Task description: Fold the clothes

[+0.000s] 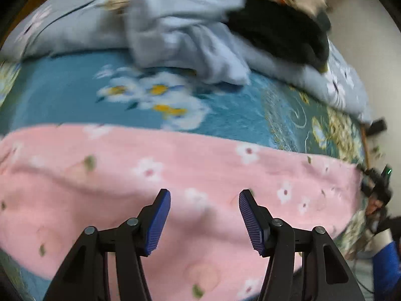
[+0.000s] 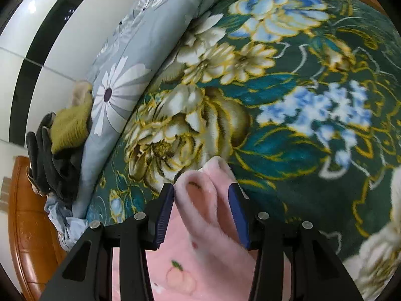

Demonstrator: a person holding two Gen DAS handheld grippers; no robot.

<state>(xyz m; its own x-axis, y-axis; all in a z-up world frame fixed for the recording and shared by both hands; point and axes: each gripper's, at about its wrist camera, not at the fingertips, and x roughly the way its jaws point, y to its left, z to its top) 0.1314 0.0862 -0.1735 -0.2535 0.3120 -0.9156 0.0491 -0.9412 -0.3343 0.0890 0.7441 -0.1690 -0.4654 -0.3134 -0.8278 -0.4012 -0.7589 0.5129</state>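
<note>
Lying spread out, fuzzy pink flower-and-peach print garment (image 1: 175, 180), bunched edge between right gripper (image 2: 204, 195)

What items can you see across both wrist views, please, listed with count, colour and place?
pink fleece garment: one, pink with flowers and peaches, spread on the near bed.
floral blanket: one, teal-green, covering the bed.
quilt: one, pale blue with daisies, heaped along the wall side.
dark clothes: a pile, black, on the quilt.
olive knit: one, beside the dark pile.
left gripper: open over the garment.
right gripper: jaws around a garment fold.
</note>
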